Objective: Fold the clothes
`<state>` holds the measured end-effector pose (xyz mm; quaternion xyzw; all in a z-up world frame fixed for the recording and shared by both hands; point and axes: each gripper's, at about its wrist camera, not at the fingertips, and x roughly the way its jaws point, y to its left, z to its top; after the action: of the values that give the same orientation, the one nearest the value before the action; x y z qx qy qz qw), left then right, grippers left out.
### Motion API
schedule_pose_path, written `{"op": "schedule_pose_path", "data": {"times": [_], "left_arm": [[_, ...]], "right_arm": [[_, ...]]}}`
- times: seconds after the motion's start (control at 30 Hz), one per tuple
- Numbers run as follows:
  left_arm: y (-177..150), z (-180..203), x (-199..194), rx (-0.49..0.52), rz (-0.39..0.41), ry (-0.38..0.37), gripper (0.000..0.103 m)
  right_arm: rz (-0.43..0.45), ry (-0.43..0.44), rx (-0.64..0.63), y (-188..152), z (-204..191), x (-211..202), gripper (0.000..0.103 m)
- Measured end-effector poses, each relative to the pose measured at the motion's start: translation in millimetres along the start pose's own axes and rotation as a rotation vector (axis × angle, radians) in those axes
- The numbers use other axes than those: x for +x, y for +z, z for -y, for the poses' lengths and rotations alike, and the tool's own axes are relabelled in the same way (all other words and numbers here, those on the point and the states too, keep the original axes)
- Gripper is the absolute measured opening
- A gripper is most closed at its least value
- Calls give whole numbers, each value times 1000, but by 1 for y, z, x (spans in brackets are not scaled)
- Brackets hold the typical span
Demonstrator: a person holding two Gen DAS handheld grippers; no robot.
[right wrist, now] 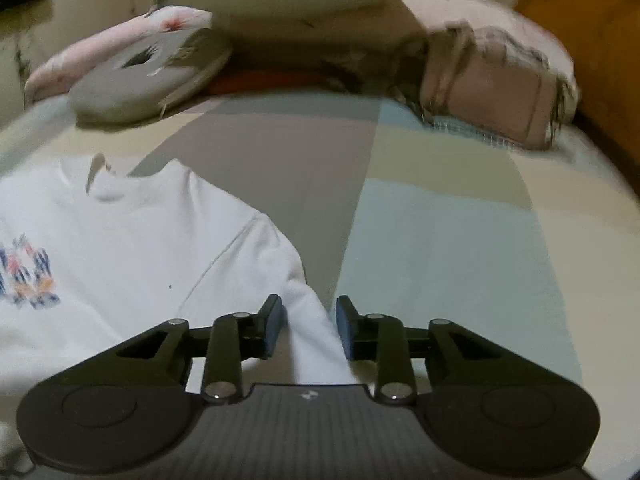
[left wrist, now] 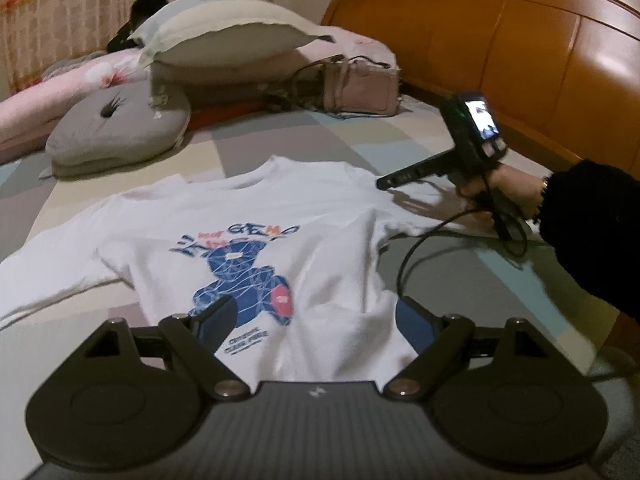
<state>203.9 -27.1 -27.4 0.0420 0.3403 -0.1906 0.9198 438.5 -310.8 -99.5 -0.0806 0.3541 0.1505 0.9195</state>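
A white T-shirt [left wrist: 320, 216] with a blue bear print lies spread face up on the patchwork bed sheet [left wrist: 400, 132]. My left gripper [left wrist: 316, 314] hovers over the shirt's lower part, jaws wide open, with cloth under the gap but nothing pinched. In the right wrist view the shirt's sleeve [right wrist: 280, 264] runs between the fingers of my right gripper [right wrist: 310, 316], which stand apart and do not press it. From the left wrist view the right gripper [left wrist: 384, 182] sits at the shirt's right shoulder, held by a hand [left wrist: 508, 188] in a black sleeve.
A grey round cushion [left wrist: 120, 128], stacked pillows [left wrist: 224, 36] and a pink bag [left wrist: 356, 84] lie at the far end of the bed. A wooden headboard [left wrist: 520, 48] runs along the right. A black cable [left wrist: 408, 256] trails over the sheet.
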Motion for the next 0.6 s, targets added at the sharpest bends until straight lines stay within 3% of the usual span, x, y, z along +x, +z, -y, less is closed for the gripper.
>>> {"op": "schedule_pose_path", "data": {"times": [0.1,0.27,0.4,0.43,0.47,0.5,0.53,0.57,0.6], "left_arm": [[-1,-3,0,-8,3,-9,86],[-3,-7,-1,-23,18,-24,86],[-5,-10,1,-25,16,-26,86],[-5,-12,2,-26,16,-25,86],[-5,-13,3,-28,16,-22,86],[-5,-14,3,-32,14,-20,86],[-5,-16,4,-35,13,-18,86],[-4,-17,4,-36,14,-18,86],[-4,-18,3,-36,17,-20,86]], "right_arm": [[2,12,4,10,3,-1,43],[68,54,137,33,26,4,44],[-18,60,30,25,2,24,44],[-4,47,-18,21,-9,23,44],[9,34,-46,18,-16,22,41],[12,32,-54,17,-20,22,30],[6,48,-47,18,-22,21,12],[2,47,-52,20,-24,22,4],[1,37,-64,22,-26,22,4]]}}
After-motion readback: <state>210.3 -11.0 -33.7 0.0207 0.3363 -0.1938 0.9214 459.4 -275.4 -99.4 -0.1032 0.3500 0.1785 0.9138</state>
